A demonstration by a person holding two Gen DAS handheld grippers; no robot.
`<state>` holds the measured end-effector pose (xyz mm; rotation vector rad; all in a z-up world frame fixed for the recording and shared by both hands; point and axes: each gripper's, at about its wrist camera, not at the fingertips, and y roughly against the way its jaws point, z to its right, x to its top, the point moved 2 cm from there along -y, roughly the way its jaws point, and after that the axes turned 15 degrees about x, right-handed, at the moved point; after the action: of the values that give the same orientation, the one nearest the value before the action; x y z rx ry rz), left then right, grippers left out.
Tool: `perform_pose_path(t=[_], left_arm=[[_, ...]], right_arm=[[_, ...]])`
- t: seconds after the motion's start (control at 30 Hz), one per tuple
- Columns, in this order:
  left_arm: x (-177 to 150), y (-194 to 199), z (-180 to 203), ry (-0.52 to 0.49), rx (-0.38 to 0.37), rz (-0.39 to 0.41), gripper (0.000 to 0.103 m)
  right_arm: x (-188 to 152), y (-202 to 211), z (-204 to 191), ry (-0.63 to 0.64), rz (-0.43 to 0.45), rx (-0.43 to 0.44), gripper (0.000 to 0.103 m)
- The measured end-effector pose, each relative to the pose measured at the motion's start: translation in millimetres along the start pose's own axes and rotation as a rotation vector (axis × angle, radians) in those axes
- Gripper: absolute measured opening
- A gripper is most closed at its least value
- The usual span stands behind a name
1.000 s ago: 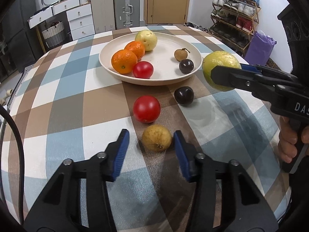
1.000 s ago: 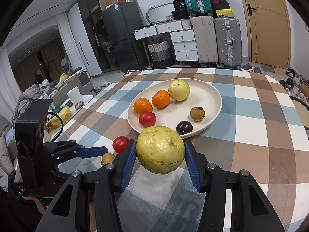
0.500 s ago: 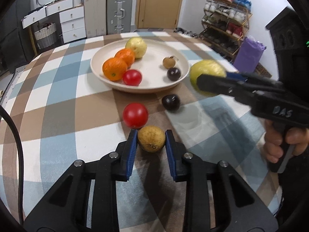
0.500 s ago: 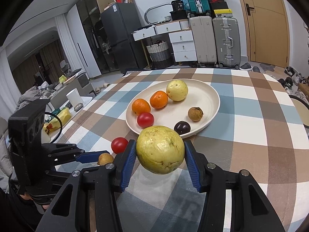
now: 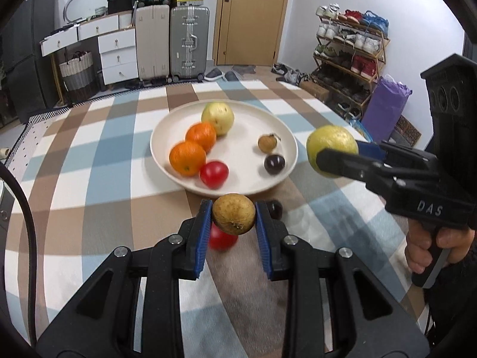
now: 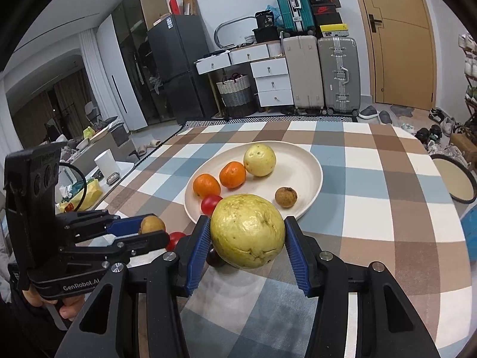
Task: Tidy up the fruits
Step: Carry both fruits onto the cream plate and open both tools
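My left gripper point(image 5: 234, 217) is shut on a small brown fruit point(image 5: 234, 214) and holds it above the table, just short of the cream plate point(image 5: 167, 132). My right gripper point(image 6: 246, 235) is shut on a large yellow-green guava point(image 6: 247, 231), held in the air right of the plate; the guava also shows in the left wrist view point(image 5: 331, 141). The plate holds two oranges point(image 5: 187, 158), a yellow guava point(image 5: 217, 114), a red tomato point(image 5: 214, 174), a brown fruit point(image 5: 267, 143) and a dark plum point(image 5: 274, 164). A red tomato point(image 5: 222, 240) and a dark plum point(image 5: 275, 208) lie on the table under my left gripper.
The checked tablecloth point(image 5: 89, 179) covers a round table. A shoe rack point(image 5: 348, 59) and purple bag point(image 5: 387, 107) stand to the right. Suitcases point(image 5: 187, 41) and white drawers point(image 5: 116, 56) stand behind. A round tray point(image 6: 456, 182) lies off the table's right edge.
My left gripper closed on the small brown fruit and lifted it off the table toward the plate. My right gripper kept holding the guava, almost still.
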<state>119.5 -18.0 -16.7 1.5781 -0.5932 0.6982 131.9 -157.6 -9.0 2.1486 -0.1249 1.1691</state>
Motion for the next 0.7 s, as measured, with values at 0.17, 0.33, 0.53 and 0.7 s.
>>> perform_pose_path(t=[0.17, 0.33, 0.53, 0.7], left_arm=[[15, -6, -4, 0.022, 0.005, 0.019, 0.026], [25, -16, -6, 0.032, 0.011, 0.032, 0.026], [35, -26, -4, 0.035, 0.011, 0.038, 0.026], [42, -33, -1, 0.024, 0.019, 0.047, 0.026]], right_arm=[[11, -4, 3, 0.006, -0.004, -0.013, 0.051], [21, -11, 6, 0.001, -0.003, -0.007, 0.051], [27, -19, 11, -0.002, -0.002, -0.005, 0.051], [33, -24, 18, -0.01, 0.005, -0.008, 0.051]])
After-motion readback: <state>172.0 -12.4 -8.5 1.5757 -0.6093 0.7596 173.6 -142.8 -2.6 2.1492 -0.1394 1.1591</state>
